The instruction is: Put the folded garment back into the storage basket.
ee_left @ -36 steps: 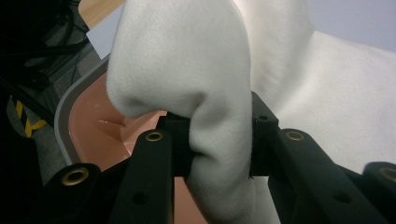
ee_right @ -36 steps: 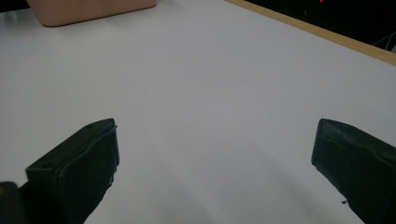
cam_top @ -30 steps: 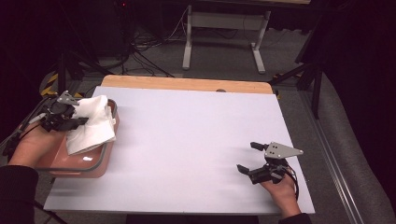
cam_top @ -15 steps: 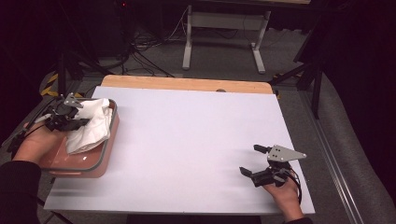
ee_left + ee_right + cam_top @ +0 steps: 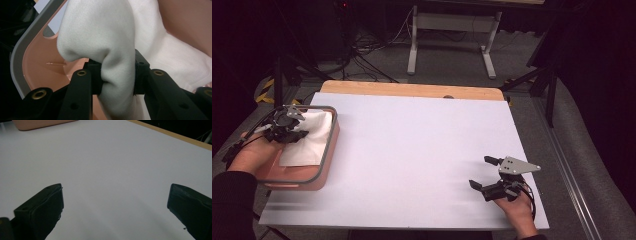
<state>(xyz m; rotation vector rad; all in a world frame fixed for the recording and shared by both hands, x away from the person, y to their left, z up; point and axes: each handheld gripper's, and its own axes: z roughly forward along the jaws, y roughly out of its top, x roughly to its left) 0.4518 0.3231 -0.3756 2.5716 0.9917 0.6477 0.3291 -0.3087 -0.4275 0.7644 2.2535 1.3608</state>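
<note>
A white cloth (image 5: 309, 137) lies inside a pink tub with a grey rim (image 5: 326, 155) at the table's left edge. My left gripper (image 5: 294, 127) reaches into the tub and is shut on a bunched fold of the white cloth (image 5: 112, 50), which bulges up between its jaws over the tub's pink floor (image 5: 50, 65). At the front right of the white table (image 5: 412, 145), my right gripper (image 5: 484, 173) rests low with its jaws wide apart and nothing between them. In the right gripper view the right gripper (image 5: 115, 205) stands over bare table, with the pink tub (image 5: 42, 123) far off.
A strip of wooden tabletop (image 5: 412, 90) runs along the far edge. Beyond it stand a metal frame (image 5: 452, 35) and cables on the dark floor. A grey rail (image 5: 577, 170) runs past the table's right side.
The left gripper has lowered the cloth into the tub; the cloth, earlier draped up over the rim, now lies flatter inside. The right gripper has stayed put.
</note>
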